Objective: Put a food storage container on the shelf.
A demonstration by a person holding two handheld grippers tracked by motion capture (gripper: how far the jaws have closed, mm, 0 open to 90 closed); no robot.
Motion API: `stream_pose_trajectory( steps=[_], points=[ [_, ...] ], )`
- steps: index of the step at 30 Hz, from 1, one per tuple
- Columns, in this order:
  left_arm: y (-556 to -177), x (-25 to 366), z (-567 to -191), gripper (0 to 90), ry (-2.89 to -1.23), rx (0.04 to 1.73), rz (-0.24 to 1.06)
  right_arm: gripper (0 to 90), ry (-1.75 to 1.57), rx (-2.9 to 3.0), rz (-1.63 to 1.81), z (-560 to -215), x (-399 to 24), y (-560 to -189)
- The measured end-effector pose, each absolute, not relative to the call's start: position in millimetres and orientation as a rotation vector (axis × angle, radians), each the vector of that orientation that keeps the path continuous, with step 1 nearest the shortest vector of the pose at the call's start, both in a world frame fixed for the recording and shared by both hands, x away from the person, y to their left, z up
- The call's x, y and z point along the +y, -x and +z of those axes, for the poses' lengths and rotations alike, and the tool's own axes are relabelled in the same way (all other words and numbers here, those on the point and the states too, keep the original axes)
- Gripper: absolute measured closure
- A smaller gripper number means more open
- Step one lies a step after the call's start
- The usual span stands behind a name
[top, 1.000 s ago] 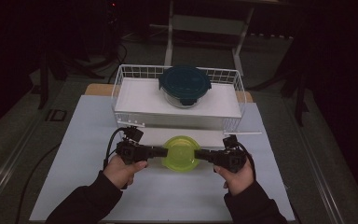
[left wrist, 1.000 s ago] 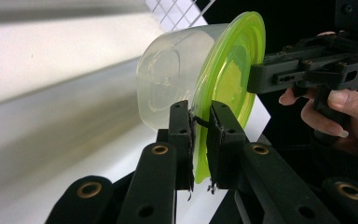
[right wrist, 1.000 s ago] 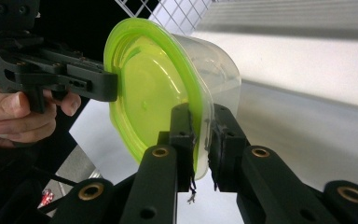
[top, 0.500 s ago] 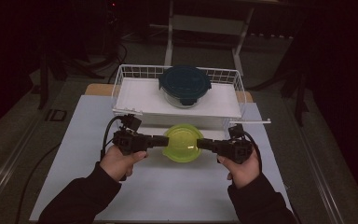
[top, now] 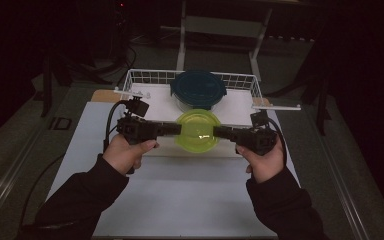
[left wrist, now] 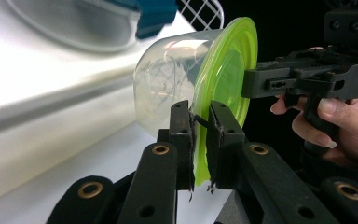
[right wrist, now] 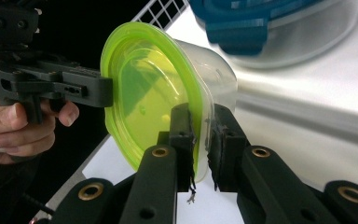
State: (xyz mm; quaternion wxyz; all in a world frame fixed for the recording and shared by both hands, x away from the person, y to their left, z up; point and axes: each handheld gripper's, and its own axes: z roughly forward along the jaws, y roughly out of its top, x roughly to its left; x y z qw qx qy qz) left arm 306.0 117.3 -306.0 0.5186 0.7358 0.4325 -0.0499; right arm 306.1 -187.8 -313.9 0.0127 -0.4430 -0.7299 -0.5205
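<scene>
Mid-transfer, by the look of it. Green-lidded clear container (top: 197, 131) off the bench (top: 180, 200), held in the air between both tools, just in front of the white wire basket (top: 240, 80).

Left tool (top: 176, 129) pinching the lid rim on the container's left side; in the left gripper view, both pads clamped on the green lip (left wrist: 199, 140), nothing spread. Right tool (top: 218, 131) same on the opposite side; in the right gripper view, pads pressed tight onto the rim (right wrist: 199, 135). Two-point grip, symmetric, container level in the high view.

Done, judging from the layout: grasp secured on both sides, lift off the bench complete, lid seated on the tub.

Basket already holding a blue-lidded container (top: 198, 90) toward its middle and back; white floor of the basket free on either side of it.

Left to do, as a guess: carry forward over the front wire wall, lower beside or in front of the blue-lidded one, release both tools, pull back. Front wall clearance looks like the tight part; cannot tell from here whether the container bottom already sits above the wire edge.

Roughly halfway: pick finished, place not yet started.
</scene>
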Motion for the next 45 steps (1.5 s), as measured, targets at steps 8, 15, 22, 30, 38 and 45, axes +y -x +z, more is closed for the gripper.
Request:
stream_pose_trajectory(
  steps=[8,15,22,30,38,45],
  points=[
    [-324,117,-279,80.8,-1.734,1.025,-0.093,80.4,1.391,-2.285,-1.674,-285,-187,-323],
    [-344,120,-262,80.8,-1.707,1.024,-0.095,80.3,1.417,-2.295,-1.718,-263,-182,-339],
    [-365,117,-255,80.7,-1.694,1.040,-0.080,80.0,1.480,-2.321,-1.728,-251,-179,-357],
    [-385,114,-256,80.3,-1.665,1.086,-0.098,79.7,1.534,-2.268,-1.714,-251,-180,-380],
    [-400,114,-258,78.8,-1.620,1.129,-0.112,79.1,1.568,-2.226,-1.701,-251,-179,-393],
    [-407,112,-259,74.6,-1.591,1.158,-0.095,74.5,1.603,-2.237,-1.677,-249,-176,-402]
  ],
)
